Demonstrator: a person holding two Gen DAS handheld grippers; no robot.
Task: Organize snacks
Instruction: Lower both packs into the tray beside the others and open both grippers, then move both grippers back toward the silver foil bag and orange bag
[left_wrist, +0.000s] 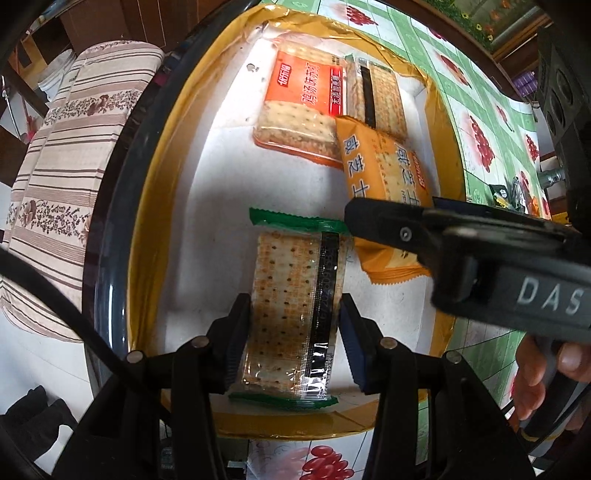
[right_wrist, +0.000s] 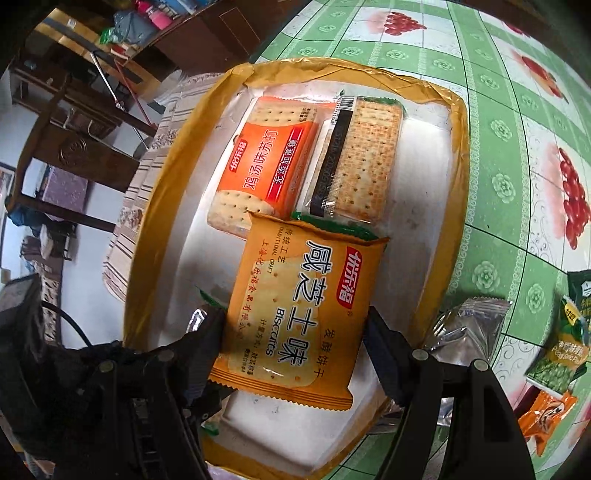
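Note:
A white tray with a yellow taped rim (left_wrist: 155, 206) (right_wrist: 155, 229) lies on the table. At its far end lie an orange cracker packet (left_wrist: 303, 99) (right_wrist: 273, 162) and a clear cracker packet (left_wrist: 384, 96) (right_wrist: 365, 155), side by side. My left gripper (left_wrist: 295, 332) is shut on a clear green-edged cracker packet (left_wrist: 291, 295) over the tray's near half. My right gripper (right_wrist: 295, 332) is shut on a yellow biscuit packet (right_wrist: 295, 314) (left_wrist: 380, 166) just above the tray, overlapping the near ends of the two lying packets. In the left wrist view one of its fingers (left_wrist: 384, 221) crosses that packet.
A green tablecloth with a red fruit pattern (right_wrist: 517, 122) covers the table. To the right of the tray lie a silver packet (right_wrist: 465, 328), a green pea packet (right_wrist: 557, 354) and an orange packet (right_wrist: 546, 410). A striped cushioned seat (left_wrist: 62, 166) stands beyond the table's left edge.

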